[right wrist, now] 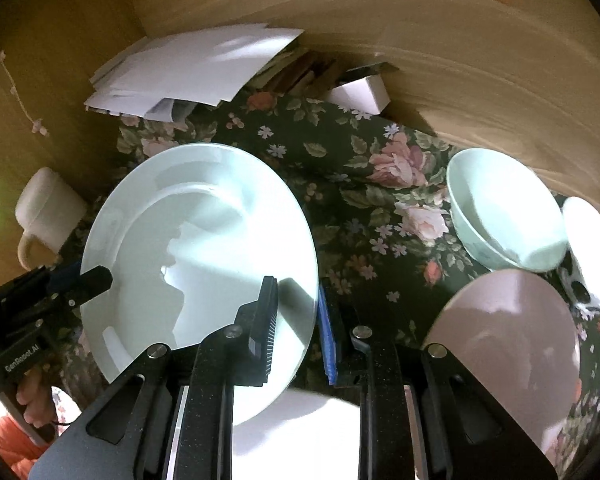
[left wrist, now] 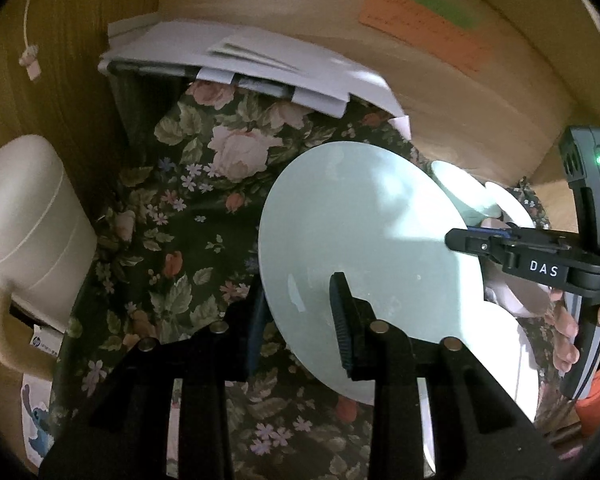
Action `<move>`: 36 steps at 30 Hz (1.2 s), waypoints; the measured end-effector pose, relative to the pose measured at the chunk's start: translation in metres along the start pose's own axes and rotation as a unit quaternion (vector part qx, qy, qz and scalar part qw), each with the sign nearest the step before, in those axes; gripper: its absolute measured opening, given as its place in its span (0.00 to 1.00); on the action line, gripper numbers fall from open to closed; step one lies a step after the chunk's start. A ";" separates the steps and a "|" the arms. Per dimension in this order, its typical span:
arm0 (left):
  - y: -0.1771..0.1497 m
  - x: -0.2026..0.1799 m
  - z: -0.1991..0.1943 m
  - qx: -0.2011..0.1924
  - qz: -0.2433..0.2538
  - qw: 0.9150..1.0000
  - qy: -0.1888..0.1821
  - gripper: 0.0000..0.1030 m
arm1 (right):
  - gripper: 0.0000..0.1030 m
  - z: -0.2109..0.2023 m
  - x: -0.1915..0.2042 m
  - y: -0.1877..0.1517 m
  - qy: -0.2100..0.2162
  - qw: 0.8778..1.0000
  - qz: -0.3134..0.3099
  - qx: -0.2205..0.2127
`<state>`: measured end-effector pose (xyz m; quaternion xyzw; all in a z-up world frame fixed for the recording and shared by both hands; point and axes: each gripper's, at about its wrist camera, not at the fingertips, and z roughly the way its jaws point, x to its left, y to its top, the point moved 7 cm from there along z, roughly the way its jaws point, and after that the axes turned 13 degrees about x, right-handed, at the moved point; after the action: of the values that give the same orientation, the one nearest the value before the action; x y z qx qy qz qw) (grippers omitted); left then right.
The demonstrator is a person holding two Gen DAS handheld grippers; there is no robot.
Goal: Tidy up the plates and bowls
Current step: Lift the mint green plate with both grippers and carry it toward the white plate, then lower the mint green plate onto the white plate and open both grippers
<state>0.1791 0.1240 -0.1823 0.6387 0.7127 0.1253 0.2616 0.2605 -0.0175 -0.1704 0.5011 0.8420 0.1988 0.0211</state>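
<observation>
A large pale green plate (left wrist: 364, 240) (right wrist: 196, 240) hangs tilted above the floral tablecloth (left wrist: 188, 208), held at two opposite rims. My left gripper (left wrist: 300, 320) is shut on its near rim in the left wrist view, one finger on top of the plate and one beneath. In the right wrist view that gripper (right wrist: 94, 278) shows at the plate's left edge. My right gripper (right wrist: 298, 328) is shut on the opposite rim and appears from the left wrist camera (left wrist: 470, 242) at the plate's right side.
A pale green bowl (right wrist: 504, 216), a pink dish (right wrist: 508, 340) and a white spotted cup (right wrist: 592, 248) sit to the right. A white plate (right wrist: 300, 432) lies beneath. A cream mug (left wrist: 24, 216) stands left. Loose papers (right wrist: 196, 68) and a small white box (right wrist: 360, 92) lie against the wooden wall.
</observation>
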 end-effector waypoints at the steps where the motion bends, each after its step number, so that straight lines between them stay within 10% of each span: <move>1: -0.002 -0.002 -0.003 -0.002 0.001 1.000 -0.001 0.30 | 0.17 -0.002 0.000 -0.002 0.000 1.000 0.001 -0.003; 36: -0.054 -0.081 -0.014 0.004 0.051 0.999 -0.019 0.30 | 0.17 -0.060 -0.037 -0.100 -0.013 0.997 0.053 -0.046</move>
<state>0.1296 0.0393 -0.1809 0.6771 0.6750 0.1235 0.2656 0.1810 -0.1096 -0.1569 0.5457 0.8041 0.2316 0.0446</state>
